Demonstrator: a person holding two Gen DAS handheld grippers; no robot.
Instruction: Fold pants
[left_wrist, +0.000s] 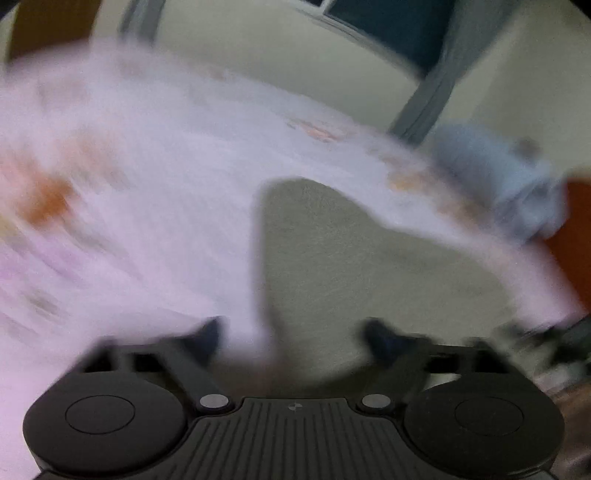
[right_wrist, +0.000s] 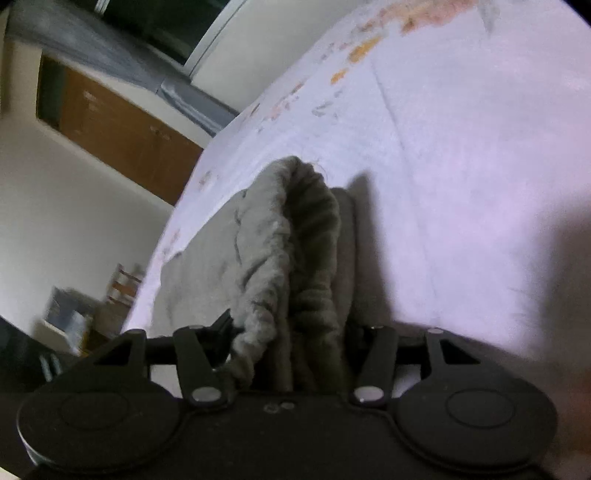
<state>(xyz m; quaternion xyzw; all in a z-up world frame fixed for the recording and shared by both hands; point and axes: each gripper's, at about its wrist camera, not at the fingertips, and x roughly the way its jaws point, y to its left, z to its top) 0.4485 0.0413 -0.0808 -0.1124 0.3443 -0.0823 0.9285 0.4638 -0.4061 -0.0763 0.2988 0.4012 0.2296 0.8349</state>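
Observation:
The grey pants (right_wrist: 291, 236) lie on a white bed sheet (right_wrist: 461, 166) with faint orange prints. In the right wrist view my right gripper (right_wrist: 291, 332) is shut on the gathered elastic waistband, which bunches up between the jaws. In the left wrist view the picture is blurred by motion. My left gripper (left_wrist: 295, 332) is open, its jaws spread wide, with a flat part of the grey pants (left_wrist: 351, 251) just ahead of and between them. The left gripper holds nothing.
A crumpled light blue cloth (left_wrist: 509, 177) lies at the bed's far right edge. A wooden cabinet (right_wrist: 122, 129) and grey curtain (right_wrist: 177, 92) stand beyond the bed. Boxes and clutter (right_wrist: 74, 317) sit on the floor at left.

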